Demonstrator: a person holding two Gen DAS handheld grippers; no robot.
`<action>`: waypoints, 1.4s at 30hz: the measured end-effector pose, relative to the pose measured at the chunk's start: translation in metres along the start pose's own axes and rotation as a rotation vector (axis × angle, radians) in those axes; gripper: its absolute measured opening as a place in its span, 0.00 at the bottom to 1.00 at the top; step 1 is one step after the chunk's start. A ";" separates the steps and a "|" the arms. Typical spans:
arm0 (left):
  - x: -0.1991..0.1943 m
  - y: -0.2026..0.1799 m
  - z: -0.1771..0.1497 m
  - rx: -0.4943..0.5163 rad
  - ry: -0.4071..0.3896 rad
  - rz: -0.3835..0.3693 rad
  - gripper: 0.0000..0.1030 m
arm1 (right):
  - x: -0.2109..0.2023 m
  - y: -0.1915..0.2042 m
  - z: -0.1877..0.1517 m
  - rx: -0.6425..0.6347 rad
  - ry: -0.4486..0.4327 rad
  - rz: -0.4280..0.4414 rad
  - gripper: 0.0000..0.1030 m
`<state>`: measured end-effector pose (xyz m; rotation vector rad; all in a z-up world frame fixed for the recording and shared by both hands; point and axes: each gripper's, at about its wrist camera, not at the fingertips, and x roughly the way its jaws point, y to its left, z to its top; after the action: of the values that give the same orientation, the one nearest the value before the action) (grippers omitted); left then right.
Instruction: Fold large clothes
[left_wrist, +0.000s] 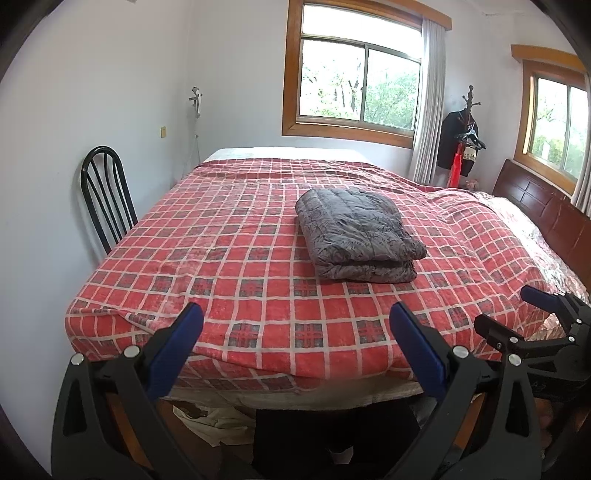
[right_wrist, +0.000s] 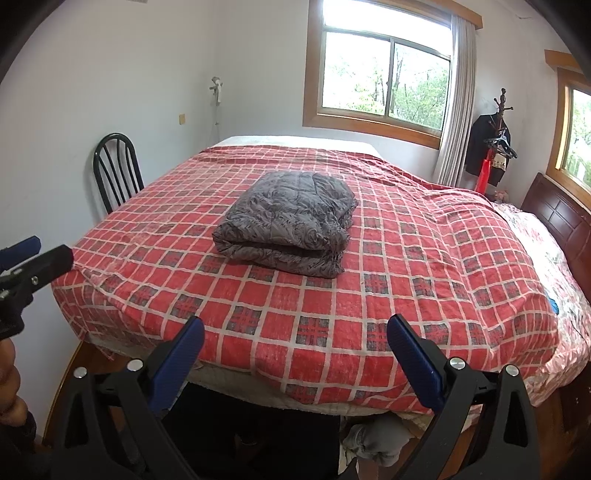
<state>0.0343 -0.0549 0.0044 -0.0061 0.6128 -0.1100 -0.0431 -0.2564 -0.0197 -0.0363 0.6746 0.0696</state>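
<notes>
A grey patterned padded garment (left_wrist: 360, 234) (right_wrist: 288, 229) lies folded into a thick rectangular bundle on the red plaid bed cover (left_wrist: 229, 258) (right_wrist: 424, 280), around the middle of the bed. My left gripper (left_wrist: 295, 317) hangs open off the near edge of the bed, its blue pads wide apart and nothing between them. My right gripper (right_wrist: 295, 328) is likewise open and holds nothing, well short of the bundle. In the left wrist view the right gripper (left_wrist: 517, 314) shows at the right edge; in the right wrist view the left gripper (right_wrist: 40, 254) shows at the left edge.
A black metal chair (left_wrist: 105, 195) (right_wrist: 116, 170) stands against the wall left of the bed. A dark wooden headboard (left_wrist: 546, 214) (right_wrist: 561, 218) runs along the right. A coat rack (left_wrist: 463, 136) (right_wrist: 495, 140) with dark clothes stands by the curtain. Cloth lies on the floor under the bed's near edge.
</notes>
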 end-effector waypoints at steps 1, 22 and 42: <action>0.000 0.000 0.000 0.000 -0.002 0.002 0.97 | 0.000 0.000 0.000 0.002 -0.001 0.002 0.96; 0.000 -0.001 -0.001 0.002 -0.002 0.001 0.97 | -0.002 -0.001 0.002 0.007 -0.002 -0.006 0.96; 0.003 -0.002 -0.002 0.002 0.002 -0.007 0.97 | -0.001 0.001 0.003 0.008 -0.001 -0.010 0.96</action>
<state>0.0355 -0.0567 0.0014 -0.0059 0.6145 -0.1174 -0.0423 -0.2558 -0.0164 -0.0317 0.6731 0.0572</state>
